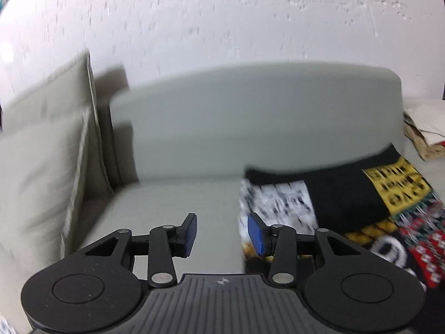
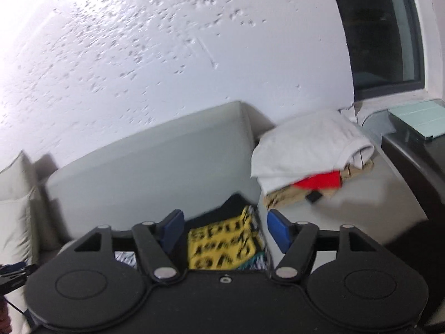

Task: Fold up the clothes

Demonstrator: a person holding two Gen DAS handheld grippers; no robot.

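1. Only the left wrist view shows the cushion (image 1: 41,167) at the sofa's far left in full and the bare seat (image 1: 172,203) beside it. The left gripper (image 1: 222,232) hangs above that seat with its blue-padded fingers (image 1: 190,233) spread apart, holding nothing.
2. To its right in the same view, the patterned garment (image 1: 347,203), black with yellow, white and red prints, lies on the seat against the backrest (image 1: 250,119). It is blurred.
3. Only the right wrist view shows the window (image 2: 381,30) and a dark table (image 2: 417,161) carrying a pale green case (image 2: 417,119).
4. There the right gripper (image 2: 225,229) is held over the garment's yellow patch; its fingers (image 2: 279,233) are also apart and empty.
5. A pile of folded clothes (image 2: 308,150), white on top, sits on the seat right of the backrest, between garment and table.
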